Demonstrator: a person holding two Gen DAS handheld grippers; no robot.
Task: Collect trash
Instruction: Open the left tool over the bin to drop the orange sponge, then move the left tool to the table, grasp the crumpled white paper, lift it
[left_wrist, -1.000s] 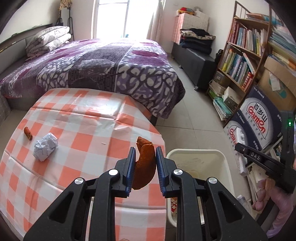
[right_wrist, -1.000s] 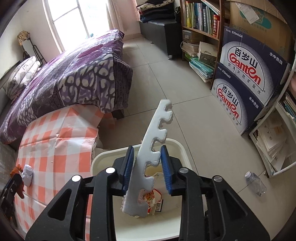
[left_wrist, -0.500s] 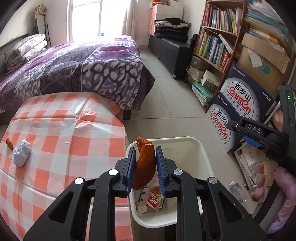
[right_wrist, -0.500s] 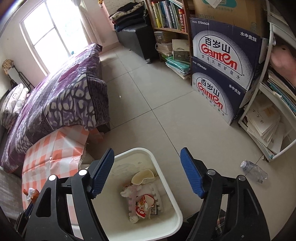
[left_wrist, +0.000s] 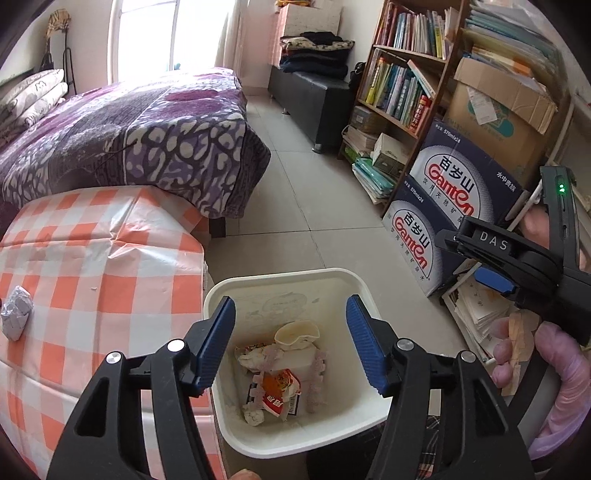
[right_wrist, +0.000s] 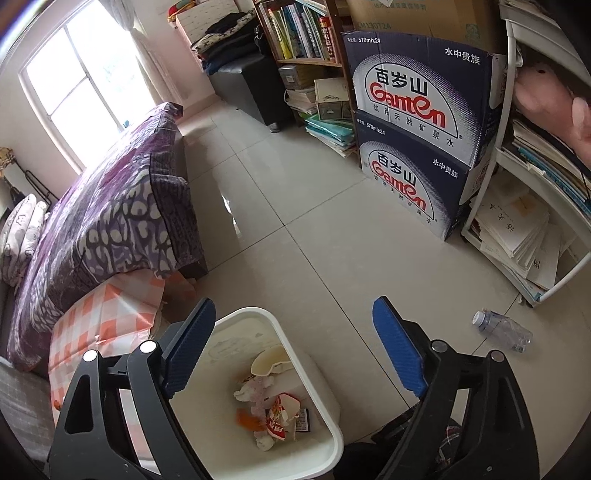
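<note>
White bin (left_wrist: 354, 280) of mixed trash (left_wrist: 280, 384)

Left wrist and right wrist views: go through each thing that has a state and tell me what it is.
White plastic bin: uncovered, holding trash.
Left tongs: open, empty, just opened.
Right tongs: open, empty, just opened.
Crumpled white paper ball: uncollected on checked tablecloth.
Clear plastic bottle: lying on floor.

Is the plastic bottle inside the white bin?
No, the plastic bottle lies on its side on the floor tiles, off to the side of the white bin.
</note>
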